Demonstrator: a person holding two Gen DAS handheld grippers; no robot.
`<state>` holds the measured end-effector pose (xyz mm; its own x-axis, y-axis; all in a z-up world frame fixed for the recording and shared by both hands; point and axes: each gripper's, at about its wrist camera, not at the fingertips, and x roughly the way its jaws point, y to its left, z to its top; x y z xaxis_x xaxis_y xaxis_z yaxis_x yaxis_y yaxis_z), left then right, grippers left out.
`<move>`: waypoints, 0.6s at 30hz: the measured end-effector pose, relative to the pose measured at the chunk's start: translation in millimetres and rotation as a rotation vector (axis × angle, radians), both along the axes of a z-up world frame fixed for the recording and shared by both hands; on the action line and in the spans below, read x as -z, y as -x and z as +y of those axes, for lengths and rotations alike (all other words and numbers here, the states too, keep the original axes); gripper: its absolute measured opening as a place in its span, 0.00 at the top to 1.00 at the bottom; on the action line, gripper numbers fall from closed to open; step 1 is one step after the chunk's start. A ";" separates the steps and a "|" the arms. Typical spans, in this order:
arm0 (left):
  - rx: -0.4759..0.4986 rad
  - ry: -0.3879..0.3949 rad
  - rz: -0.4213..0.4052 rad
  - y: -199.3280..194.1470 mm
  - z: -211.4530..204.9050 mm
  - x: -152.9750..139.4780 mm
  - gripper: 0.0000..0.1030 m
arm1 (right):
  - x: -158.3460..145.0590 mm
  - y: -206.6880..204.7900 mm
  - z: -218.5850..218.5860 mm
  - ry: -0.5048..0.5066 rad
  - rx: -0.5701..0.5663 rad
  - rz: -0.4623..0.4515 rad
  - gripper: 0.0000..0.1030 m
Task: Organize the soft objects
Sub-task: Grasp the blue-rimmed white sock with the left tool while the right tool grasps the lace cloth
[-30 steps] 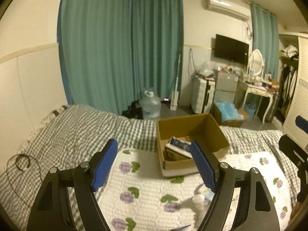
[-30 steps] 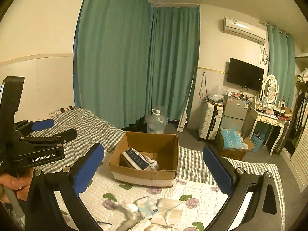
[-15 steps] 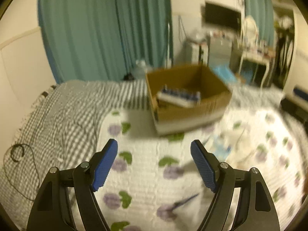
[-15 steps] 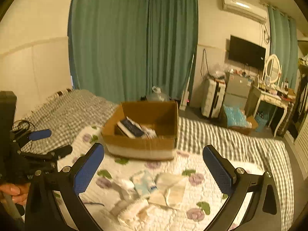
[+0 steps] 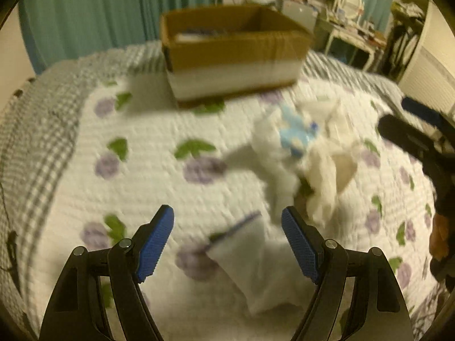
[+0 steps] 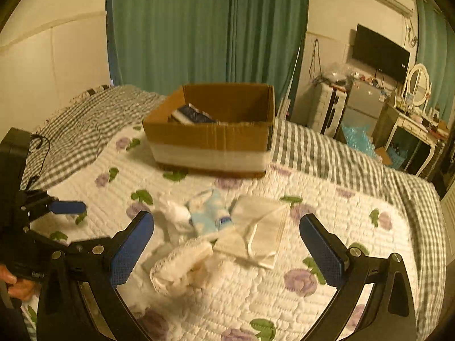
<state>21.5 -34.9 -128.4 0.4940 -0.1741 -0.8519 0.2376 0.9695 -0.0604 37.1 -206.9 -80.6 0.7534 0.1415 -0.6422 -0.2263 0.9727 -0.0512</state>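
Left claw [image 5: 227, 244] wide apart and empty, poised over a white folded cloth [image 5: 256, 267] on the floral quilt [image 5: 148, 142]. Right claw [image 6: 227, 241] likewise wide and empty, framing a heap of socks and cloths [image 6: 221, 233] mid-bed. Cardboard box [image 6: 210, 139] beyond the heap, a few items already inside. Step in hand, by the look of it: reaching in for a first pick. Next move calls for closing on one soft piece and carrying it to the box.

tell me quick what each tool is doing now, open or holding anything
Left tool: open, holding nothing.
Right tool: open, holding nothing.
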 end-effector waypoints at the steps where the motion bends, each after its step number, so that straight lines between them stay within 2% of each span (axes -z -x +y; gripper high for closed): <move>1: 0.015 -0.014 0.029 1.9 -3.9 7.9 0.23 | 4.1 -0.3 -0.7 0.000 -0.001 0.009 0.00; 4: 0.029 -0.016 0.098 6.1 -9.8 31.6 0.23 | 17.9 1.3 0.9 0.003 -0.008 0.040 0.00; 9: -0.001 0.040 0.121 3.0 -5.2 55.1 0.21 | 38.0 4.1 8.4 0.017 -0.022 0.083 0.00; 11: 0.031 0.031 0.118 3.5 -8.8 57.4 0.38 | 46.6 4.5 12.7 0.023 -0.033 0.106 0.00; 12: 0.065 0.019 0.118 3.9 -12.9 56.9 0.54 | 50.6 4.0 15.3 0.027 -0.039 0.117 0.00; 13: 0.093 -0.001 0.107 5.3 -17.1 53.8 0.63 | 53.6 3.2 17.0 0.026 -0.039 0.122 0.00; 15: 0.115 -0.018 0.085 8.6 -19.2 48.9 0.71 | 58.7 1.0 18.7 0.021 -0.036 0.129 0.00; 18: 0.116 0.001 0.079 8.6 -11.7 42.5 0.79 | 67.0 -4.4 20.9 0.019 -0.031 0.151 0.00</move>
